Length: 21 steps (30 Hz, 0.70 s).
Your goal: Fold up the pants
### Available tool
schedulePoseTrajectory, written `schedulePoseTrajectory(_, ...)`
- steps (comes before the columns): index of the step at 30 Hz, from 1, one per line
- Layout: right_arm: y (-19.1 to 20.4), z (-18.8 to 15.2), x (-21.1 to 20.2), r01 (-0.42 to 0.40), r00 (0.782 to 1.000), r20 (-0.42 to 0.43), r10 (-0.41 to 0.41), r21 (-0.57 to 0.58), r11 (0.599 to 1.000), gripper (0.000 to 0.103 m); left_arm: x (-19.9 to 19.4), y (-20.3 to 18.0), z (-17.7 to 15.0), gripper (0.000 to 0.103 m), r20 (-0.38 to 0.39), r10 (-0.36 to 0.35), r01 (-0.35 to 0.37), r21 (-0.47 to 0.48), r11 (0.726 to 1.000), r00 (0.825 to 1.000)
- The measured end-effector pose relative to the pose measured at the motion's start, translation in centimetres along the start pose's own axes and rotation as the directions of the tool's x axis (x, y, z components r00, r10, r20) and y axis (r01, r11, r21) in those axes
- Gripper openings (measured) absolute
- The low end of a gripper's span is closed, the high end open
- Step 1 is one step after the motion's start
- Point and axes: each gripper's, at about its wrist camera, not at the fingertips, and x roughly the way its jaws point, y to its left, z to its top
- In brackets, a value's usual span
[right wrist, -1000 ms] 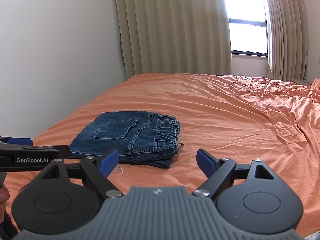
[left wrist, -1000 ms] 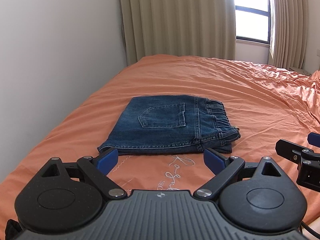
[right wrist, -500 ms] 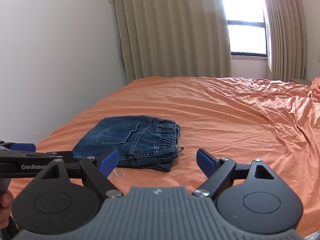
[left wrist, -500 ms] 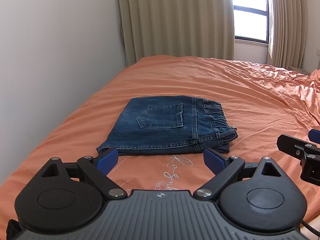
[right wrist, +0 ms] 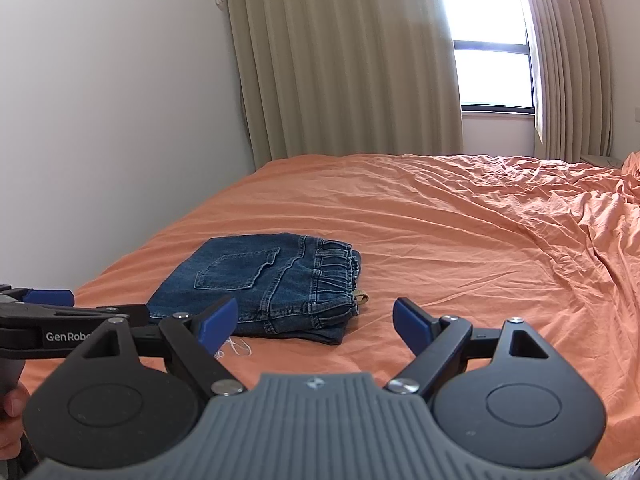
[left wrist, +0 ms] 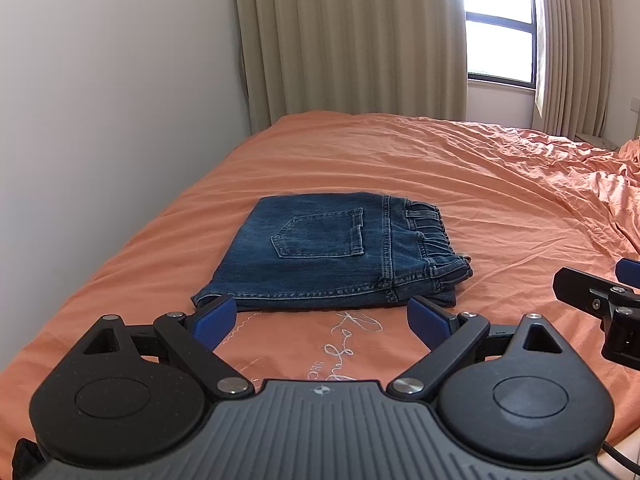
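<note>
The blue denim pants [left wrist: 332, 252] lie folded in a compact rectangle on the orange bed, back pocket up, waistband to the right. They also show in the right wrist view [right wrist: 264, 280]. My left gripper [left wrist: 322, 318] is open and empty, just short of the pants' near edge. My right gripper [right wrist: 316, 320] is open and empty, near the pants' front right corner. The right gripper shows at the right edge of the left wrist view [left wrist: 600, 300]. The left gripper shows at the left edge of the right wrist view [right wrist: 60, 312].
The orange bedsheet [left wrist: 460, 184] is wrinkled toward the right, with embroidered script [left wrist: 352, 332] near the front. A white wall [left wrist: 100, 100] runs along the left. Beige curtains [left wrist: 352, 36] and a window [left wrist: 500, 40] stand behind the bed.
Both grippers have drawn back and risen a little from the folded pants, which look slightly farther away. Both stay open. The pants have not moved.
</note>
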Motion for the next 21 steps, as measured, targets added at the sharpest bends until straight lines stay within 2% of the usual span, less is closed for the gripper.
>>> schedulePoseTrajectory(21,0.05,0.03,-0.2,-0.003,1.0,0.003,0.003,0.001,1.0,0.081,-0.36,-0.28,-0.09,0.103,0.004,0.0,0.0,0.004,1.0,1.0)
